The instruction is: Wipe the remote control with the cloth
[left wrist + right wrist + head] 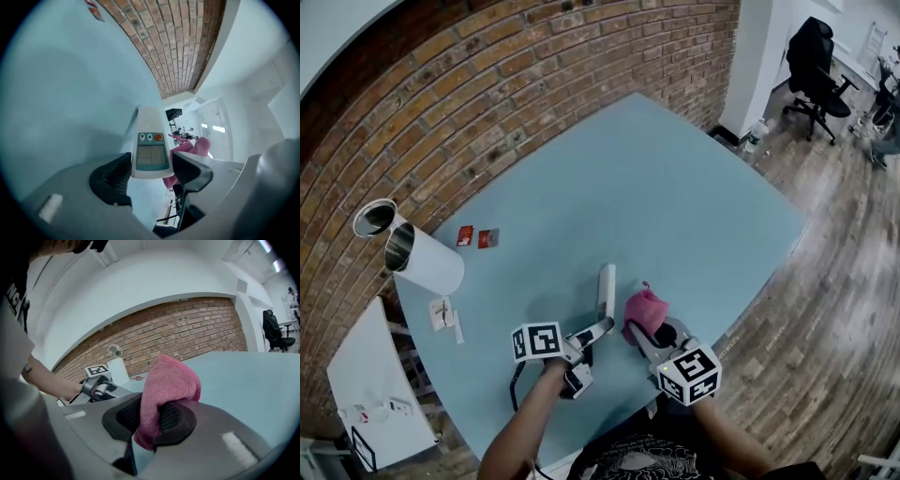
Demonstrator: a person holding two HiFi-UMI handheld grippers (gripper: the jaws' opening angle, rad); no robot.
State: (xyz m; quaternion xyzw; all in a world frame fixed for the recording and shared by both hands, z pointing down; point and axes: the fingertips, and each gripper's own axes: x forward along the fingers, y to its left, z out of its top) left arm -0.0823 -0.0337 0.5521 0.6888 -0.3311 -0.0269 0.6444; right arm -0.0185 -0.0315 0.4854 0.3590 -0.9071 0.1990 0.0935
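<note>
Blue table (694, 197); left tongs (604, 326) hold remote (607, 284) lengthwise, pointing away; right tongs (636, 330), cloth (645, 307).

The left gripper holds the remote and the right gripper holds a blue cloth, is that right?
Not quite. The cloth is pink, not blue, as the right gripper view shows. The left gripper does hold the remote, and the right gripper holds the cloth.

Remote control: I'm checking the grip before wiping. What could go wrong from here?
The left gripper holds the remote control only by one end, so wiping pressure may twist it loose. The cloth is a thick wad in the right gripper, so it could press the buttons.
</note>
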